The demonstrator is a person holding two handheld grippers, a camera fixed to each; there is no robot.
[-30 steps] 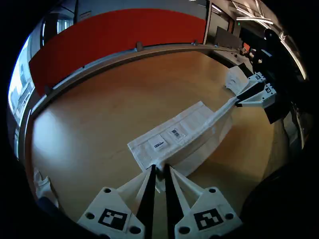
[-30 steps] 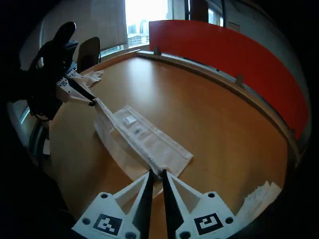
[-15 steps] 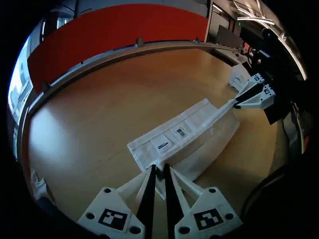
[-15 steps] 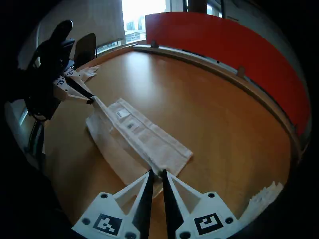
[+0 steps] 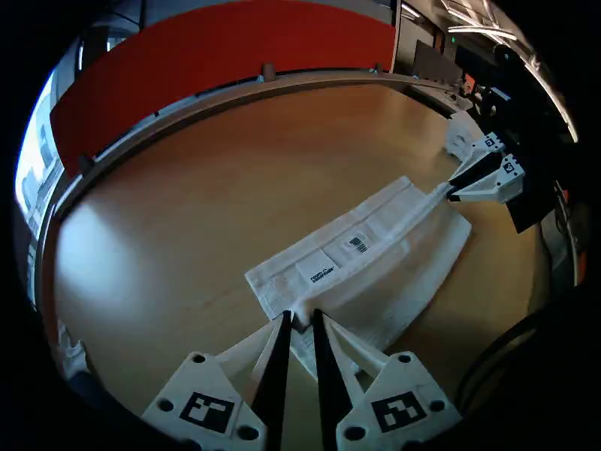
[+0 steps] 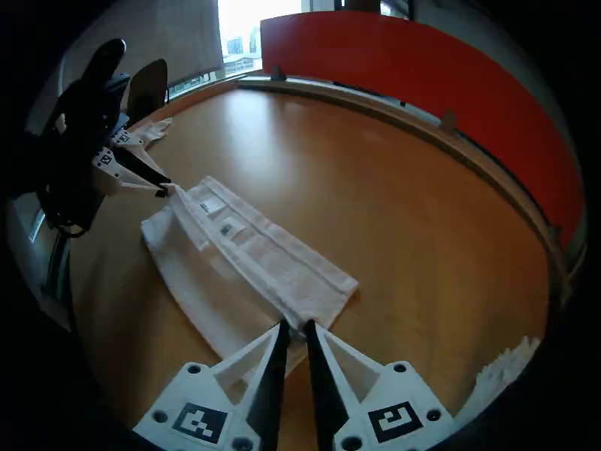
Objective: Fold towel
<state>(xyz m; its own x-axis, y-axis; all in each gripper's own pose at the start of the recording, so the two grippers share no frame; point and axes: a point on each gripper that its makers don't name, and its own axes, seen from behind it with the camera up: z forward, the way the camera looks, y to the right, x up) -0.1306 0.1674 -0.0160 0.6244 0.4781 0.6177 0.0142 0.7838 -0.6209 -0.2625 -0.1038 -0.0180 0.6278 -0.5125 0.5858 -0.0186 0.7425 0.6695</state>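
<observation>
L gripper (image 5: 299,317), R gripper (image 6: 294,325) — jaws on towel (image 5: 379,267)

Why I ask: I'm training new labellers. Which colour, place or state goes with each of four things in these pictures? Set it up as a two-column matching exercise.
Things:
1. towel
2. partition
3. table
4. left hand-held gripper

Descriptions:
A. red, standing along the table's far edge
B. shut on one end of the towel
C. white, partly folded, lying on the table
D. light brown wood

Pairs: 1-C, 2-A, 3-D, 4-B
</observation>
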